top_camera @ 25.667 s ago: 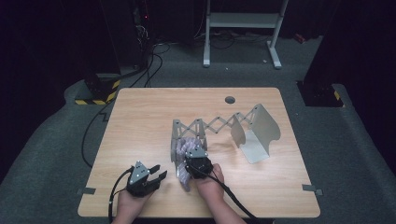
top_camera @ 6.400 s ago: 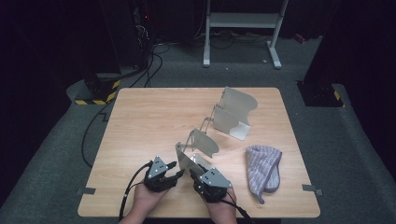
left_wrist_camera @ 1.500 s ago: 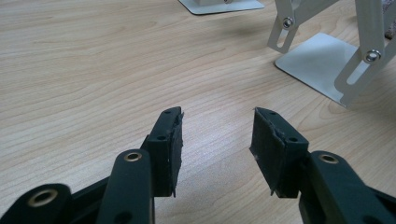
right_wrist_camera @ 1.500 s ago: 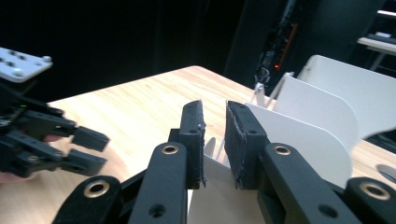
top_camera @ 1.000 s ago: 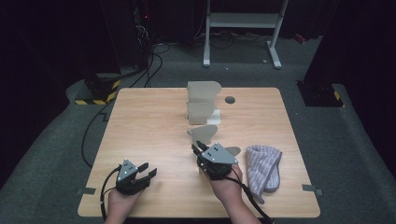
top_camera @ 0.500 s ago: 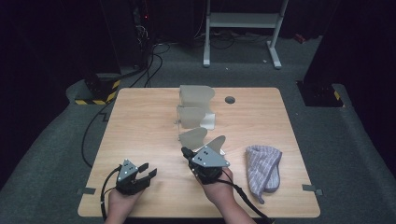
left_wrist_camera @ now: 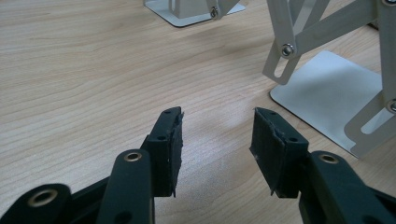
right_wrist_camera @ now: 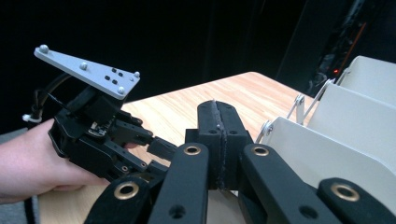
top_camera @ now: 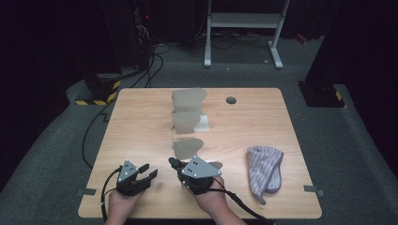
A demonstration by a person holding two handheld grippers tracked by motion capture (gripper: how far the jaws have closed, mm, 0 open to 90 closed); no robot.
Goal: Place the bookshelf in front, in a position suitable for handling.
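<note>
Two grippers are working at the near edge of a wooden table [top_camera: 141,122], each held in one of the person's hands. The right gripper [top_camera: 174,163] is lying just beside the nearest panel of a folding metal rack [top_camera: 187,123], whose pale plates are standing in a row stretching away toward the far edge; its jaws are pressed flat together with nothing between them, having just finished closing, and in the right gripper view the rack [right_wrist_camera: 336,140] is rising immediately to the right of the right gripper [right_wrist_camera: 218,112], though whether they are touching I cannot tell. The left gripper [top_camera: 149,171] is resting low over the bare wood, a little apart from the rack, with its jaws standing spread and nothing in the gap; in the left gripper view the left gripper [left_wrist_camera: 217,122] is pointing toward the rack's scissor links and base plates [left_wrist_camera: 327,93]. A striped cloth [top_camera: 265,166] is lying crumpled on the table well to the right, apart from both hands.
</note>
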